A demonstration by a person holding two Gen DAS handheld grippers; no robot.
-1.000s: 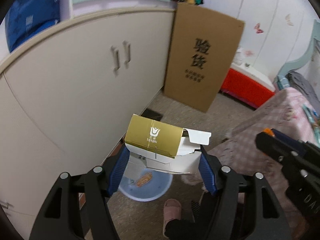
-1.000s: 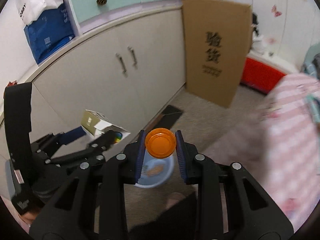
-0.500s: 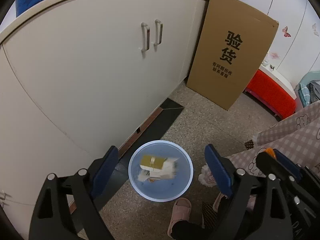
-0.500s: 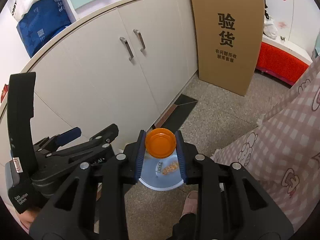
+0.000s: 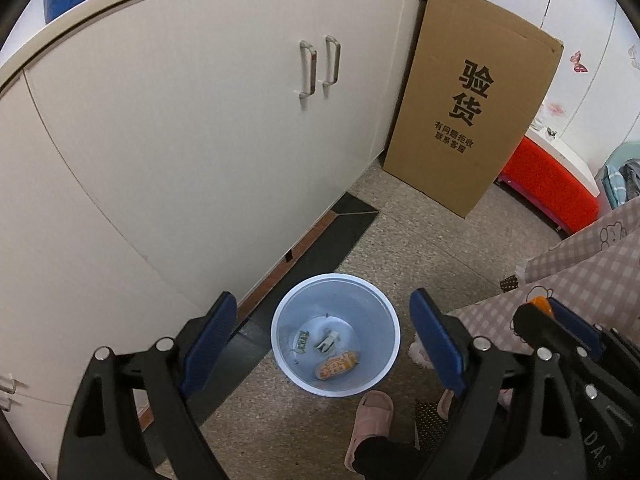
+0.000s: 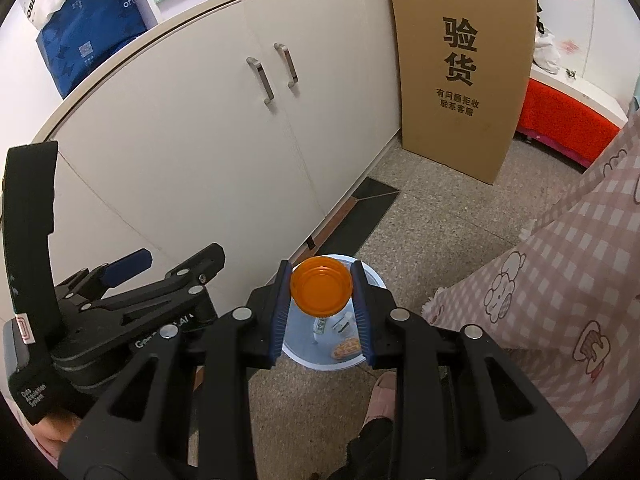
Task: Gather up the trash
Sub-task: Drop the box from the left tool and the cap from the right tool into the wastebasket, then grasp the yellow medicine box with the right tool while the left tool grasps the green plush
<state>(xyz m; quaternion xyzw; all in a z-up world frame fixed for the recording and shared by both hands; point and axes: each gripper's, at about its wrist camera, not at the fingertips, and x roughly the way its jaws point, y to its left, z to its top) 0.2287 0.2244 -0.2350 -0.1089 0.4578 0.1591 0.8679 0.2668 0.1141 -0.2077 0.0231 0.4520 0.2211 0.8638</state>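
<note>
Right gripper (image 6: pixel 321 290) clamps orange cup (image 6: pixel 321 291); face visible only here.

Bin (image 5: pixel 384 312): smooth pale-blue plastic, slight sheen. Cup (image 6: pixel 321 291): glossy translucent orange plastic. Cabinet doors (image 5: pixel 192 120): smooth matt off-white, brushed metal handles (image 5: pixel 320 66). Box (image 5: pixel 472 116) at 1 o'clock: matt cardboard. Floor (image 5: pixel 420 248): speckled, rough stone-like.

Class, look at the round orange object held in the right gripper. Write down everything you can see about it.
The round orange translucent plastic cup looks glossy and shallow, with concentric rings showing on the end that faces the camera. It lies on its side, clamped between the two blue-padded fingers of the right gripper, which touch its opposite sides. It hangs above the pale blue plastic bin on the floor.
</note>
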